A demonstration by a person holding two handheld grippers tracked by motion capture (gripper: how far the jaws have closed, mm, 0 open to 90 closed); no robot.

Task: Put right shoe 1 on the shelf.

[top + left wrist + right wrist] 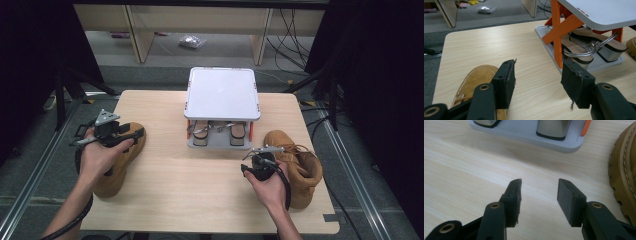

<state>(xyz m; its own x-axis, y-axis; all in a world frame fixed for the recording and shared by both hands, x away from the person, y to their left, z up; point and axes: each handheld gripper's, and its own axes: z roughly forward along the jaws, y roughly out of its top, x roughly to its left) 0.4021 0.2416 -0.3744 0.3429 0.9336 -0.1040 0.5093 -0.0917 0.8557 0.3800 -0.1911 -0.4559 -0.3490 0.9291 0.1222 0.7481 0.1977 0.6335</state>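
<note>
Tan suede boots (120,160) (296,165) lie beside both hand-held grippers (112,131) (260,162), jaws apart, empty.

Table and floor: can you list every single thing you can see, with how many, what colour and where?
table: one, light wood, in the middle of the room
boots: two, tan; left boot at the table's left side, right boot at its right side
shoe rack: one, pale grey top and base with orange legs, at the far middle of the table
sandals: two, beige with silver heels and straps, on the rack's bottom shelf
crumpled bag: one, silvery, on the floor beyond the table
cables: several, black, on the floor at the far right
left gripper: one, black, jaws open, over the left boot
right gripper: one, black, jaws open over bare table, beside the right boot
</note>
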